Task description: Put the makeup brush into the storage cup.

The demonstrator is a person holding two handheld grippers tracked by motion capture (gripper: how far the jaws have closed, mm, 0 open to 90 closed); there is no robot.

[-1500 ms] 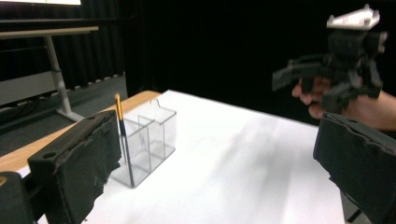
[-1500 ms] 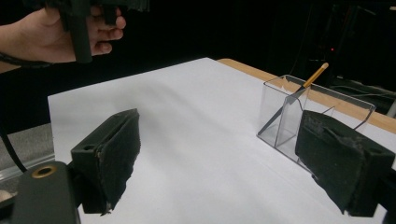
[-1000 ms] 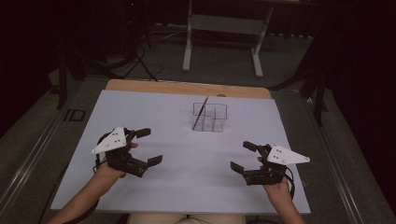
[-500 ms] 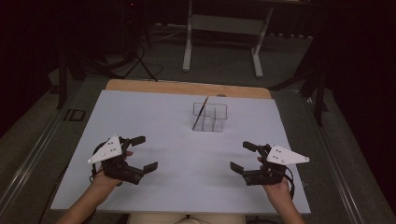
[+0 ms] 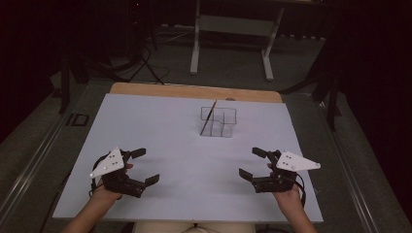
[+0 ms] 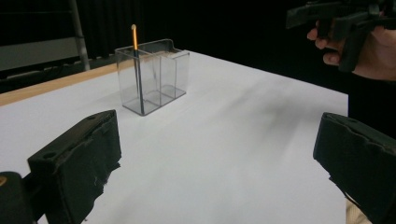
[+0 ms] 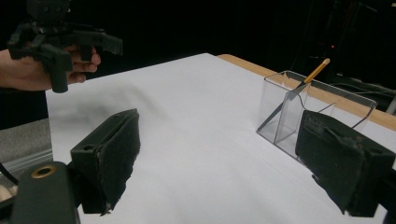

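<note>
White table sheet (image 5: 160,126), dark room behind. Clear divided holder (image 5: 219,121) upper centre, pencil (image 5: 209,116) leaning inside. Left gripper (image 5: 141,166) lower left, right gripper (image 5: 253,164) lower right: both spread wide, empty. Seemingly between steps; next move needs a reach forward

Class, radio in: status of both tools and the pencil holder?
Left tool open, right tool open, both empty. Pencil leaning in clear holder, untouched. White table between them bare.

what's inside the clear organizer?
One pencil stands tilted in an end compartment of the clear organizer, its orange end sticking out above the rim. The other compartments look empty through the walls. In the right gripper view a jaw covers part of the box.
</note>
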